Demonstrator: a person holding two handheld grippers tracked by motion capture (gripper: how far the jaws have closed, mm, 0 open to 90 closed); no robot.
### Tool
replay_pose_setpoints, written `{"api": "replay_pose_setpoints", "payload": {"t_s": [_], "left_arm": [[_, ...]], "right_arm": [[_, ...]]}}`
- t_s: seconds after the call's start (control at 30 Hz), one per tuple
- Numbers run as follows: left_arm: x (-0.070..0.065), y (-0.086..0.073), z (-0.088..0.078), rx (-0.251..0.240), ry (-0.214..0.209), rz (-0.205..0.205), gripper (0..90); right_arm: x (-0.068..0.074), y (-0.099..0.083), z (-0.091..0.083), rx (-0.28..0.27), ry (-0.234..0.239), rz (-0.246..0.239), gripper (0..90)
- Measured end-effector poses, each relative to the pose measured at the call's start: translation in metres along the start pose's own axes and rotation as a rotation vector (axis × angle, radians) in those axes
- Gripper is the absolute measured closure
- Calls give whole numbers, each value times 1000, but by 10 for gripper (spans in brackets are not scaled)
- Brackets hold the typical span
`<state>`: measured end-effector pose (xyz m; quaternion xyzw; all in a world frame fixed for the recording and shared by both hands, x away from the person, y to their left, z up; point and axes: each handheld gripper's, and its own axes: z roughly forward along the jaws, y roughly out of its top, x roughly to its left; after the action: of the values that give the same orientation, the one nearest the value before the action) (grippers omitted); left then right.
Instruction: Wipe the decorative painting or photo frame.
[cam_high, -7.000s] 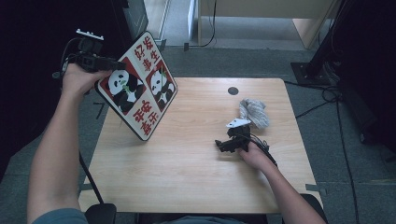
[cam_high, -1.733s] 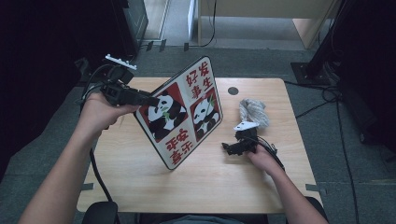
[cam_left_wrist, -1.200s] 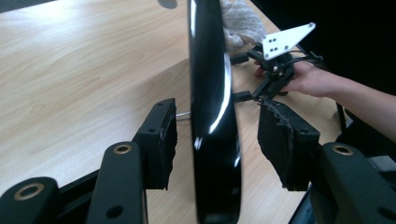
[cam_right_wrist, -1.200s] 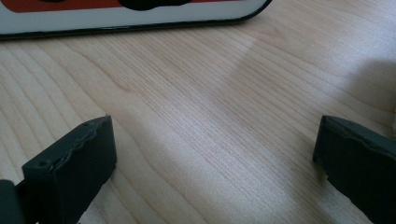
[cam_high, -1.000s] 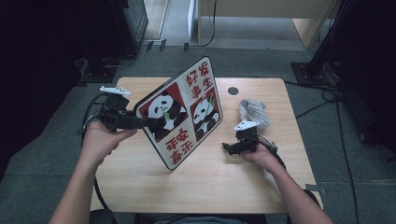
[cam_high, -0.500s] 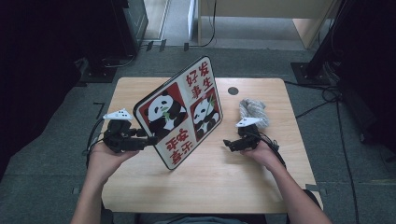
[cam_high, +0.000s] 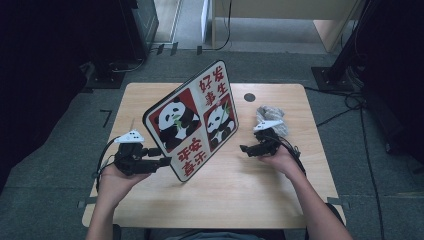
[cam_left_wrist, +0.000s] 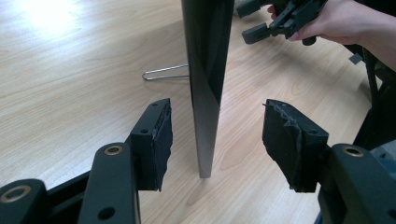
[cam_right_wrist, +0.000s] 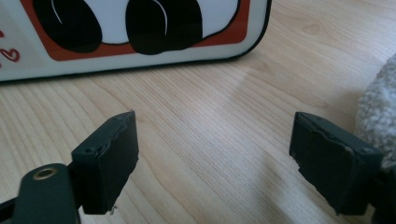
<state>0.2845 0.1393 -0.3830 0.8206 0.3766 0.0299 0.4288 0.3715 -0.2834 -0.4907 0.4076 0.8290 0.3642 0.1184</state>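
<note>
At the table's (cam_high: 150, 95) left edge, the left gripper (cam_high: 159, 161) had its jaws spread wide, one on each side of the panda picture board's (cam_high: 192, 120) near edge, neither pad touching it. The board stood tilted on the tabletop mid-table, propped by a wire stand (cam_left_wrist: 166, 73). To its right, the right gripper (cam_high: 246, 149) was also wide open, holding nothing, a grey fuzzy cloth (cam_high: 271, 117) just beside it.

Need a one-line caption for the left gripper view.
Open left gripper straddles the panda board's edge, standing on the table.
</note>
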Motion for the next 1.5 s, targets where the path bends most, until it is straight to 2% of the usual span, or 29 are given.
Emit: {"api": "replay_pose_setpoints", "payload": {"t_s": [0.1,0.2,0.4,0.5,0.53,0.6,0.83,0.93,1.03,1.1,1.23,1.3,1.37,1.4,1.5], "left_arm": [[2,-4,1,-11,-5,-7,430],[4,-6,4,5,-3,-14,432],[8,-10,9,6,-23,-22,441],[9,-12,9,14,-41,-33,480],[9,-13,9,5,-35,-36,482],[10,-13,9,0,-51,-46,492],[9,-15,15,6,-49,-20,499],[10,-16,16,-1,-51,-28,498],[12,-16,15,-7,-49,-38,511],[13,-17,16,-14,-50,-43,519],[14,-17,17,-4,-54,-43,530],[14,-18,19,0,-54,-36,533],[13,-18,20,2,-55,-36,535],[14,-18,20,1,-58,-36,538],[14,-17,20,-9,-56,-34,546]], "right_arm": [[-3,5,2,21,5,10,196],[-3,10,3,18,20,19,196],[-6,18,-1,8,11,17,198],[-10,23,-5,-1,6,28,204],[-12,24,-6,-2,3,29,207],[-15,27,-8,-9,3,33,210],[-27,31,-15,-34,10,55,223],[-31,34,-21,-38,14,62,225],[-38,35,-28,-71,29,86,241],[-44,36,-32,-66,17,79,241],[-56,38,-38,-101,-4,92,242],[-62,36,-41,-114,-5,121,242],[-66,36,-43,-97,-15,123,242],[-68,36,-44,-88,-36,119,242],[-76,38,-47,-95,-52,127,245]]}}
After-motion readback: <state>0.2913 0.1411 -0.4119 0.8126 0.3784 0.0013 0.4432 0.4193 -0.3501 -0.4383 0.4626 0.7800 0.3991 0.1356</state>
